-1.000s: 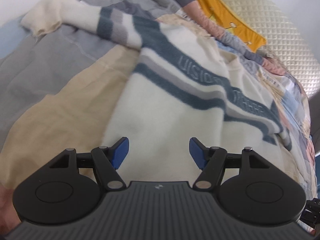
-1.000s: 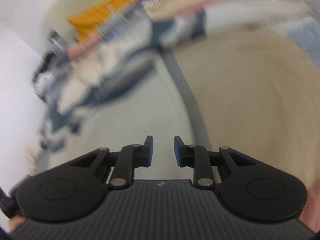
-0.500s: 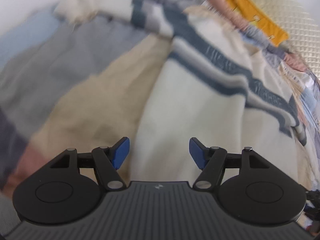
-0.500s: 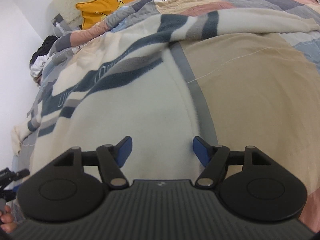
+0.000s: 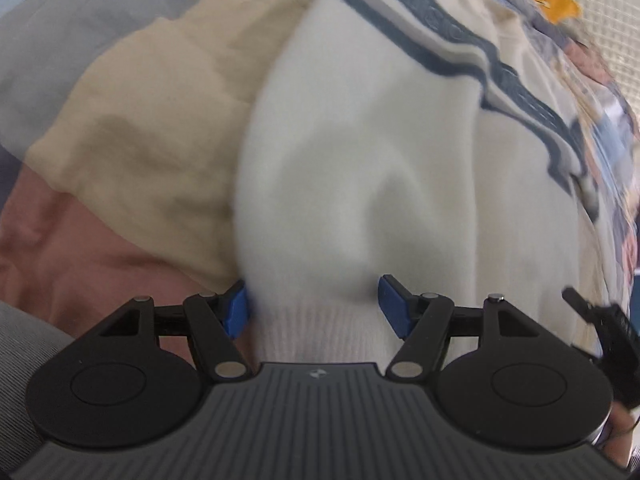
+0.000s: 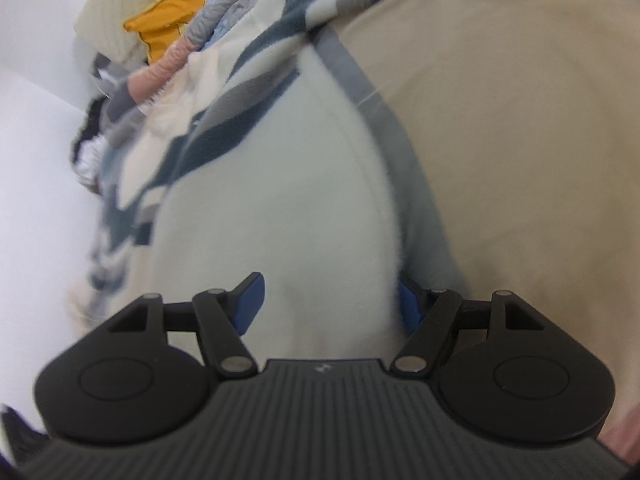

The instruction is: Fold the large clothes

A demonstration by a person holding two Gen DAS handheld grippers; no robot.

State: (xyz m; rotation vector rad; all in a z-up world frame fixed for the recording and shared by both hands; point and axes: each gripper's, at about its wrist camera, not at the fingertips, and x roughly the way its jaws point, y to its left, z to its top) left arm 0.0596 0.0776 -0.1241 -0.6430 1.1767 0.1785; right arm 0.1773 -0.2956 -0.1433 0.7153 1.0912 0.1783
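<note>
The left gripper point(image 5: 312, 304) stands wide over the cream sweater point(image 5: 360, 184), its ribbed hem between the fingers. The right gripper point(image 6: 328, 304) is wide too, straddling the sweater's edge at lower centre on the bed point(image 6: 520, 140).

One cream fleece sweater point(image 5: 360, 160) with dark blue and grey stripes lies on one bed. One patchwork quilt point(image 5: 140, 120) covers that bed, in beige, grey and pink panels. One yellow cushion point(image 6: 172, 20) sits at the far end, against one pale quilted headboard point(image 6: 108, 20). Two grippers are in view, a left gripper point(image 5: 312, 304) and a right gripper point(image 6: 330, 300).
</note>
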